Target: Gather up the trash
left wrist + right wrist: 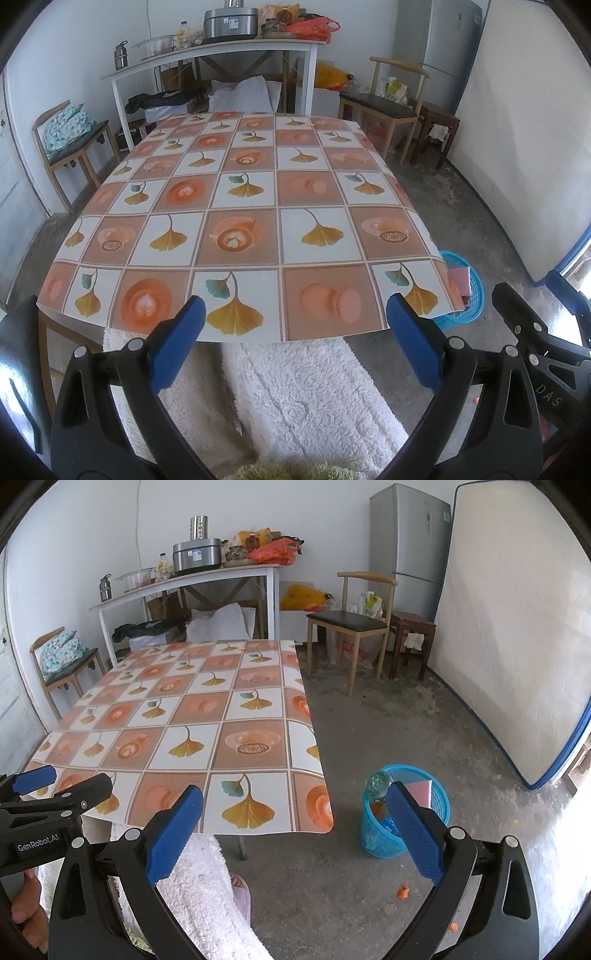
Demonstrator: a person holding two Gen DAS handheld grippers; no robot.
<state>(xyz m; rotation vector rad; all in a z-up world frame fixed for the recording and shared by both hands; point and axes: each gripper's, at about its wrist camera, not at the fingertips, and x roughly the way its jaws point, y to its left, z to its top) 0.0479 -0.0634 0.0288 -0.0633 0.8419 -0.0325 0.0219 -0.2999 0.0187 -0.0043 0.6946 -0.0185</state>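
Here, your left tongs (295, 314) and right tongs (295, 801) both gape wide, holding nothing. At two o'clock of the right tongs, the bin (404, 812) holds trash; orange scraps (403, 891) lie on the floor at four o'clock.

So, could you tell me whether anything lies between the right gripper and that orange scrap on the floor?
Nothing visible does. The orange scrap lies on bare concrete just right of the open right gripper, with the blue basket standing beyond it, off that path.
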